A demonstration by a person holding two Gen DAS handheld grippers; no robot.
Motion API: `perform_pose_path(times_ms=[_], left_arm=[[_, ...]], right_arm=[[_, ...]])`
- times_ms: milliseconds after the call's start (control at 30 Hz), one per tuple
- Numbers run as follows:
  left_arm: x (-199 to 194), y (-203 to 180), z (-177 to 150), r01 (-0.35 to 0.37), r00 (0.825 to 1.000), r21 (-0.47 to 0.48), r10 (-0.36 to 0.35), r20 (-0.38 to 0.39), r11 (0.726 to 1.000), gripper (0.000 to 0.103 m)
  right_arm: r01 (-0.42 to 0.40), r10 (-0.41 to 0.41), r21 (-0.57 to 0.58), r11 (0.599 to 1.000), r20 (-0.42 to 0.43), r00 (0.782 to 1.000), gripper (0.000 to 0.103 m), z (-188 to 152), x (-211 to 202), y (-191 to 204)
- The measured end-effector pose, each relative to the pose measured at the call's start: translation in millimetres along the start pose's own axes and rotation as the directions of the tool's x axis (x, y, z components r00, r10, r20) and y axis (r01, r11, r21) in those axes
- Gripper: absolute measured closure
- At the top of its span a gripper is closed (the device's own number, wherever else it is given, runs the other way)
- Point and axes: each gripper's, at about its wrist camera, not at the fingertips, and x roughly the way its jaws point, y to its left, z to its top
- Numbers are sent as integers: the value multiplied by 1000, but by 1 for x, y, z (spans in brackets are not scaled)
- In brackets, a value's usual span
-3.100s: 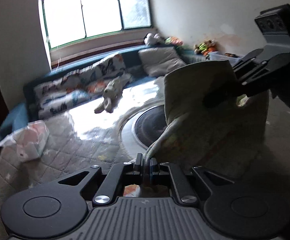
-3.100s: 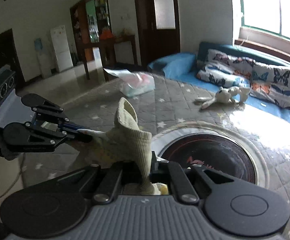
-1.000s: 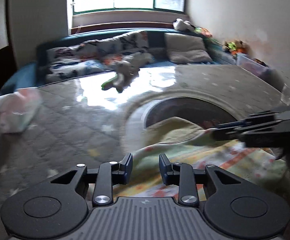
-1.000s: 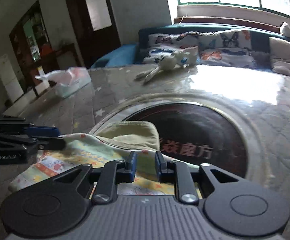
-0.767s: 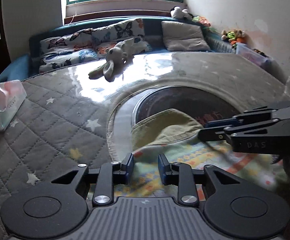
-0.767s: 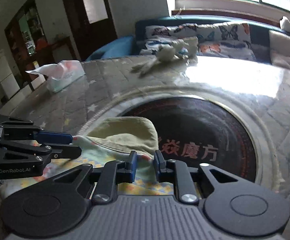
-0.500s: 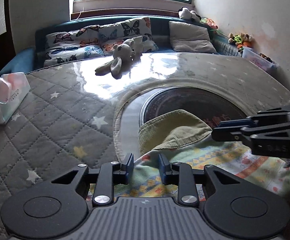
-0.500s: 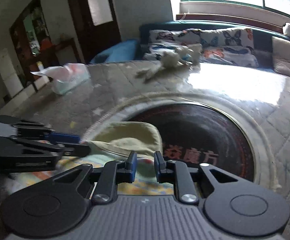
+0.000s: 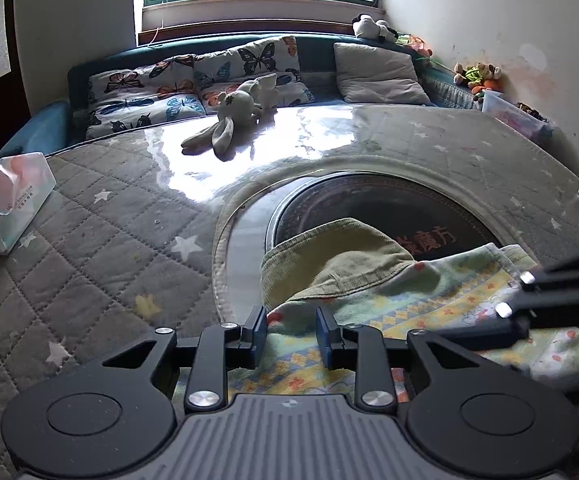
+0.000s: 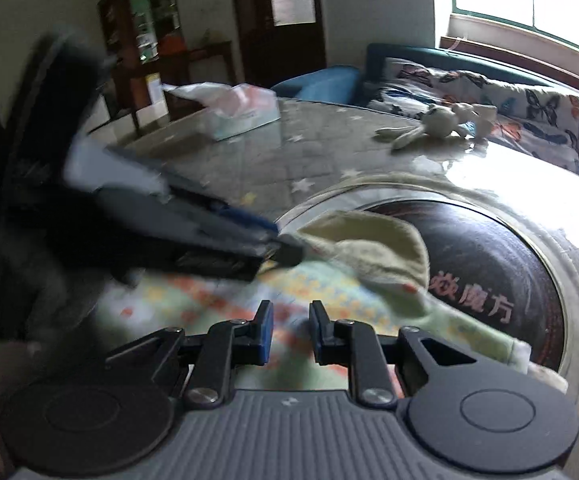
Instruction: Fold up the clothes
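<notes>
My left gripper (image 9: 287,330) has its blue-padded fingers spread with a clear gap between them, gripping nothing; they hang just over the near edge of the patterned garment (image 9: 429,308), and I cannot tell whether the pads brush the cloth. My right gripper (image 10: 290,332) is likewise parted and empty, poised above the same garment (image 10: 225,300). The garment lies flat on the worktop (image 9: 109,240), partly over the dark round inset (image 9: 401,204) in its middle, with its olive corduroy collar part (image 9: 329,260) turned up toward the inset's near rim. In the left wrist view my right gripper (image 9: 505,314) shows at the garment's right side, low over the cloth. In the right wrist view my left gripper (image 10: 289,252) is blurred, its tips at the olive part (image 10: 369,248); whether they touch it I cannot say. Three seconds ago both grippers were clamped on the garment and held it up in the air between them; a second ago it was already down on the worktop and both had let go, and since then the cloth has stayed where it lay. A tissue pack (image 9: 5,204) sits well left of the inset, and a stuffed rabbit (image 9: 233,120) lies beyond the inset near the worktop's far edge.
</notes>
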Motion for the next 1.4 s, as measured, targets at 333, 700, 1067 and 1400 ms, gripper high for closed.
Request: perform_pose_path(times_ms=[333, 700, 1067, 1400], left_arm=[[-3, -5, -4, -46, 999, -2, 46, 17, 999, 72], [-61, -32, -38, 1, 995, -17, 1, 102, 1000, 72], [-84, -41, -82, 52, 994, -55, -46, 99, 997, 74], [-96, -28, -92, 40, 993, -110, -27, 114, 993, 72]], right_arm=[[-9, 10, -71, 997, 12, 1000, 84, -35, -27, 34], [43, -49, 52, 998, 118, 992, 84, -42, -58, 28], [111, -122, 133, 985, 80, 989, 85, -68, -61, 16], [182, -194, 198, 963, 42, 980, 85, -92, -78, -5]])
